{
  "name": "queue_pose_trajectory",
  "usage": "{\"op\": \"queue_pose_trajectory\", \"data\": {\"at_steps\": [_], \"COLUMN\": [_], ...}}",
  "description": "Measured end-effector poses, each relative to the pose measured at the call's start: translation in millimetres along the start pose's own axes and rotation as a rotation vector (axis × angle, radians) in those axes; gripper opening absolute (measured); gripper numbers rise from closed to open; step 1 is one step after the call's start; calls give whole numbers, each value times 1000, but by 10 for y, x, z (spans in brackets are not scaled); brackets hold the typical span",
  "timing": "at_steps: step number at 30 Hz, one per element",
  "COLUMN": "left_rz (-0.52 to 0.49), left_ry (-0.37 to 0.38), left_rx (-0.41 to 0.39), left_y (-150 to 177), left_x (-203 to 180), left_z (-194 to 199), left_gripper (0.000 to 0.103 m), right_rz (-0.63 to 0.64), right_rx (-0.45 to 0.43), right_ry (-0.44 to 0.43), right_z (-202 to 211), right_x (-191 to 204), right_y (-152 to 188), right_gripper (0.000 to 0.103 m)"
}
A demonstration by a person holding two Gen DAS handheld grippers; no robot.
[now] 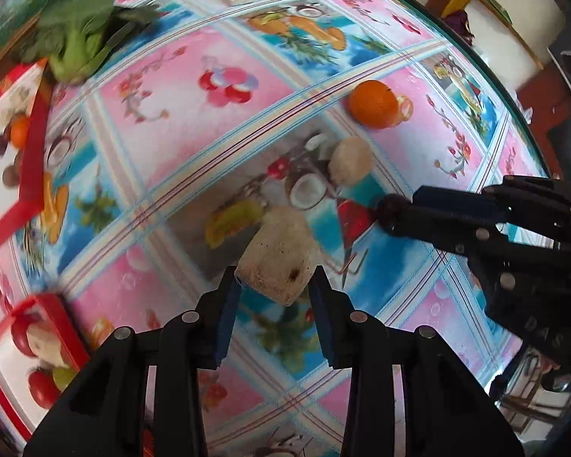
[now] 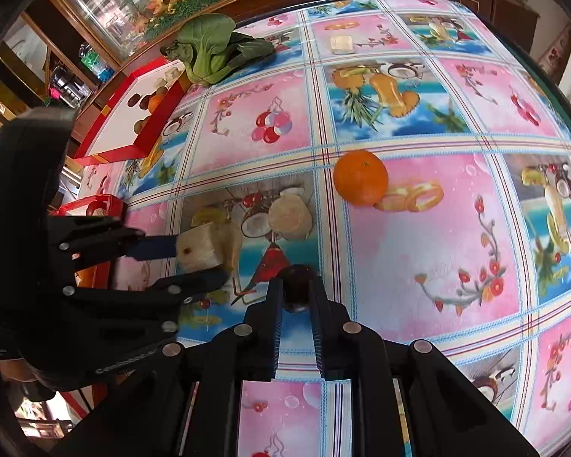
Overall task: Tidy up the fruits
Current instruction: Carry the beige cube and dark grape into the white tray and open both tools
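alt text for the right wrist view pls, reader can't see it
The right gripper pinches a small dark round fruit above a fruit-print tablecloth, while the left gripper holds a pale chunk. An orange sits beyond.

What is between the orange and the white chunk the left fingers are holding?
A round pale piece lies on the tablecloth between the orange and the held chunk, clearest in the right wrist view.

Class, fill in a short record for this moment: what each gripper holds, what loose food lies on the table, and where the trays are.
left gripper: shut on pale chunk
right gripper: shut on dark round fruit
loose on table: orange, pale round piece, greens
red trays: large tray near the greens; small tray left of left gripper
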State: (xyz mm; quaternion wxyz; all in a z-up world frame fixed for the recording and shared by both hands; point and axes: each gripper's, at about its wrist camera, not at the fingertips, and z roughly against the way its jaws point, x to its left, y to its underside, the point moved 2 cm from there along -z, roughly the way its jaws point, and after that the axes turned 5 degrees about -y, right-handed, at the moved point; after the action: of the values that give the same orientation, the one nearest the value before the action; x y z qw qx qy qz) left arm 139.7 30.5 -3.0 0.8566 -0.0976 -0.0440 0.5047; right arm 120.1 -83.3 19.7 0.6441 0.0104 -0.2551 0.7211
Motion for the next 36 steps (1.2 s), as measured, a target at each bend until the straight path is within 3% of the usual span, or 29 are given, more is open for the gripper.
{"op": "queue_pose_trajectory", "data": {"at_steps": [3,5,15,24,36], "left_rz": [76,106,98,40,107], "left_ry": [46,70,94,17,-26], "left_rx": [8,7,-35,-52,-82], "left_y": [74,141,299,471,855], "left_x": [148,217,143,162,479], "left_z": [29,61,321,512,753], "left_gripper": [34,34,34,34,34], "right_rz": [5,-2,-57,-54,24], "right_rx": [-3,7,-13,-3,2], "right_ry": [30,62,75,34,-17], "right_z": [-36,-78,-54,74,127], "right_x": [-17,-66,-127,215,964], "right_y": [-22,-12,74,259,404], "right_gripper": [33,34,26,26,26]}}
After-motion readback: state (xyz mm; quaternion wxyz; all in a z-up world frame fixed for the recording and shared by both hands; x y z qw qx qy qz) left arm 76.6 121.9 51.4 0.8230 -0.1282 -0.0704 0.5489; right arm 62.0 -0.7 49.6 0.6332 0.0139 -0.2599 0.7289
